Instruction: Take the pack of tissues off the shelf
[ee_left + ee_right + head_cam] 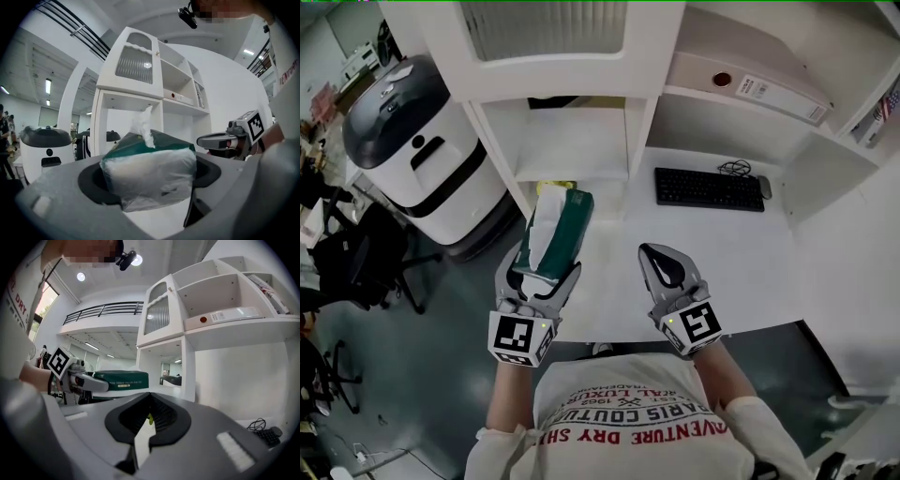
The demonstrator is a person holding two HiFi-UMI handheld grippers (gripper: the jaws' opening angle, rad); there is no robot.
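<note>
Your left gripper (541, 274) is clamped on the pack of tissues (559, 225). In the left gripper view both jaws press on the near end of the pack, which is green on top with clear wrap over white tissue. One sheet (143, 124) stands up from its slot. The pack runs lengthways away from those jaws, held up off the desk.

Your right gripper (661, 264) sits just to the right of the pack and does not touch it. Its jaws are drawn together, with only a thin slit between them and nothing in it. In the right gripper view the pack shows off to the left, held level.

Both grippers hang over the near part of the white desk (741, 267). Farther out beyond the right gripper, a black keyboard (710, 188) lies on the desk with a mouse (765, 187) just to its right.

Straight ahead of the left gripper is the open lower compartment of the white shelf unit (572, 141). A small yellow thing (555, 187) lies at its front, just past the pack's far end. Higher up, ahead of the right gripper, a white binder (750, 86) lies flat on a shelf. Well off to the left of the left gripper, a white and grey machine (412, 141) stands on the floor.
</note>
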